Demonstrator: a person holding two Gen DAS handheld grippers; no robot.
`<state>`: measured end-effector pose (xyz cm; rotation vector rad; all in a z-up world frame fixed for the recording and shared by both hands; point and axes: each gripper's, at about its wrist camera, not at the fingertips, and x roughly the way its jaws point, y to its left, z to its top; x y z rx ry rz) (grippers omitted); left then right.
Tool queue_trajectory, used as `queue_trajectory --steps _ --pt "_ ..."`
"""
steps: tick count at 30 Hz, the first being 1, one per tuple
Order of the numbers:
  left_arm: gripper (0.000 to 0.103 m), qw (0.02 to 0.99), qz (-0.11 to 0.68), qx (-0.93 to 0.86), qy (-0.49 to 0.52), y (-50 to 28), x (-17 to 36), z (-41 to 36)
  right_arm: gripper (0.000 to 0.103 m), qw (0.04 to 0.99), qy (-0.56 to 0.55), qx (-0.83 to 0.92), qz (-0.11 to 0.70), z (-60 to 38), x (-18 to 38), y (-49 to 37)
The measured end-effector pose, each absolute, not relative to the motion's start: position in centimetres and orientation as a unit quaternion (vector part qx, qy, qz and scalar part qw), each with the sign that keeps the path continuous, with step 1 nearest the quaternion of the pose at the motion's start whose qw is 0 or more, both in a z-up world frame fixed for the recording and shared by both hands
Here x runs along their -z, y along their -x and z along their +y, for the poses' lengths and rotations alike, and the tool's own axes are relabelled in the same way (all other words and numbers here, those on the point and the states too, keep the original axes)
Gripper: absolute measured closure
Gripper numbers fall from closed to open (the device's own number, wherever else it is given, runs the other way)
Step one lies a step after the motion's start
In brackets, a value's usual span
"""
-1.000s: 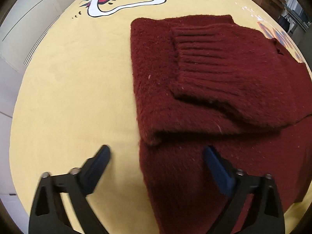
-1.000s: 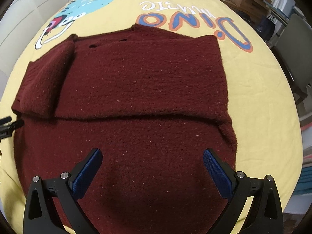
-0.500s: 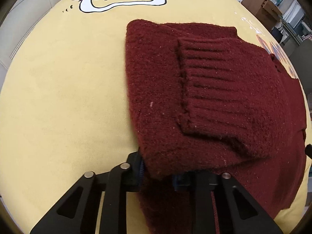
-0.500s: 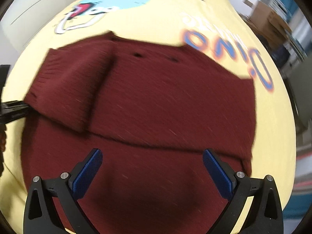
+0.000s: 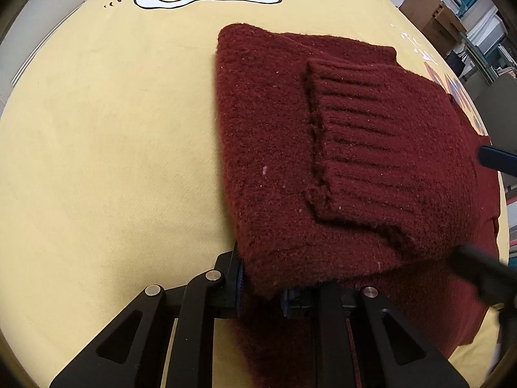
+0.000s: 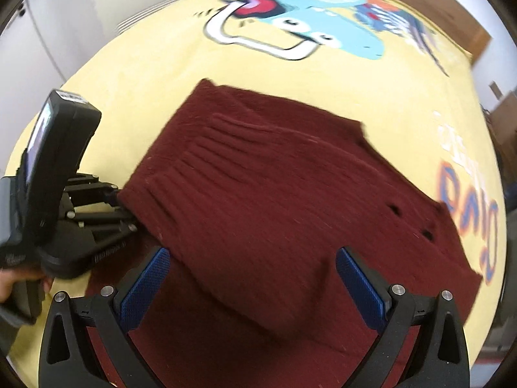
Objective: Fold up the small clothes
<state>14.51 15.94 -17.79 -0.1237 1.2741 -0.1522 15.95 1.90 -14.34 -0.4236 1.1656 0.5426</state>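
one dark red knitted sweater [image 5: 271, 168] lies on the yellow cloth [image 5: 106, 148], already partly folded: one sleeve with a ribbed cuff [image 5: 358, 148] is laid across the body, so the near-left part is a thick double layer. there are two grippers. the left gripper [image 5: 261, 286] is closed on the near corner of that folded layer, its blue pads pressed into the knit from both sides; the right wrist view shows the same grip from the side, with the left gripper [image 6: 129, 213] biting the sweater's left corner and part of a hand [image 6: 13, 283] holding its black handle. the right gripper [image 6: 252, 274] hangs over the sweater's near middle with its two blue pads spread wide and nothing pinched between them; that view is blurred. in the left wrist view two dark blurred fingers of the right gripper [image 5: 481, 216] show at the right edge. the yellow cloth covers the whole work surface and carries one cartoon figure [image 6: 310, 22] in light blue with a red mouth and a white outline, plus blue and orange lettering [image 6: 465, 207] to the right of the sweater. beyond the cloth are pale wall panels [image 6: 64, 9] on the left and brown cardboard boxes [image 5: 433, 19] and shelving on the right.
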Motion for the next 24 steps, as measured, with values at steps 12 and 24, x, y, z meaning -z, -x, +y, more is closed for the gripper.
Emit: queue_trajectory --steps 12,24 --pt "0.088 0.798 0.596 0.071 0.057 -15.3 17.5 16.7 0.030 0.749 0.228 -0.266 0.562 4.1 19.4 -16.9" --pt "0.088 0.797 0.598 0.065 0.049 -14.8 17.6 15.9 0.087 0.790 0.118 -0.240 0.552 -3.3 15.0 -17.8"
